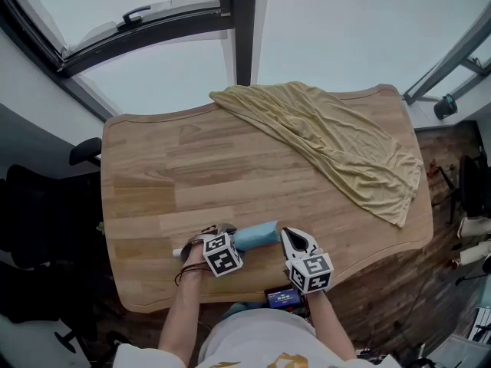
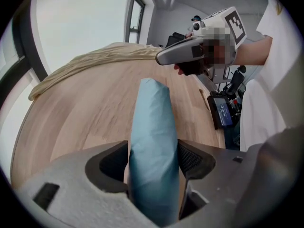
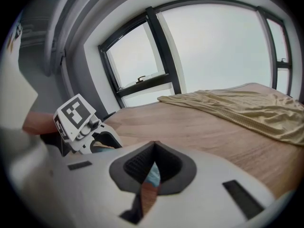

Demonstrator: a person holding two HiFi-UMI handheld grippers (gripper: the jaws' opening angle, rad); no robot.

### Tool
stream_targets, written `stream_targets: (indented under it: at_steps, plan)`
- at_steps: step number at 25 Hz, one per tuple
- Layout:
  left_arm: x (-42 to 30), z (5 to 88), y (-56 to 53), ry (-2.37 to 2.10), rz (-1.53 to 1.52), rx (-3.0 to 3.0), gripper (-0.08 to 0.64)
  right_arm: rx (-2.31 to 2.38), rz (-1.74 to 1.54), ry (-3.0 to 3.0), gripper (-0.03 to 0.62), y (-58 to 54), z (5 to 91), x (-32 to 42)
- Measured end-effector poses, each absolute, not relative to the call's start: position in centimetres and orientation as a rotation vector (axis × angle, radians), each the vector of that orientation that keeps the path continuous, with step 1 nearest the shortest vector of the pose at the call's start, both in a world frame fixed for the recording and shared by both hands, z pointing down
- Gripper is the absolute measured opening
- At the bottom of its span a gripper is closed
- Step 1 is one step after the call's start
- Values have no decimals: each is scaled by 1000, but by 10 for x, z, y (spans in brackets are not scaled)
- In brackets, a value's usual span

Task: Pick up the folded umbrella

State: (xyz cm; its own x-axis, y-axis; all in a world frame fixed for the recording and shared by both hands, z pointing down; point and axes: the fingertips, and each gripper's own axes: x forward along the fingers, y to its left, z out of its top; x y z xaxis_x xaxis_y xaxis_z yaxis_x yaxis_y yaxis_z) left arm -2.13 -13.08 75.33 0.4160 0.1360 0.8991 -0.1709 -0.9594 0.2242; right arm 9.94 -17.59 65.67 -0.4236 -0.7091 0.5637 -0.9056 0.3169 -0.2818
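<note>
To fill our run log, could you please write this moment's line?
left gripper open, astride umbrella | right gripper shut, empty | umbrella on table

The person wears a white shirt (image 1: 249, 342) with a gold print (image 1: 285, 361) low on the front and short white sleeves (image 2: 271, 34); the forearms are bare. Dark cords (image 1: 186, 267) loop at the left wrist. The left gripper (image 1: 219, 234) and the right gripper (image 1: 290, 236) have smooth, rounded shells of white to pale grey. Each carries a white cube (image 1: 223, 256) printed with black square markers. Inside the jaws sit dark pads (image 2: 192, 158) with a fine ribbed texture, set in rounded dark recesses. Small dark rectangular slots mark the shells beside the recesses.
</note>
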Motion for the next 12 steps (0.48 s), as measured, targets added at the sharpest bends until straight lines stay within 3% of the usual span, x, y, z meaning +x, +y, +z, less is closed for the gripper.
stream_targets:
  at_steps: [12]
  plan:
    - [-18, 775, -118, 8, 1702, 2391, 328, 1440, 836, -2244, 9, -174, 662, 98]
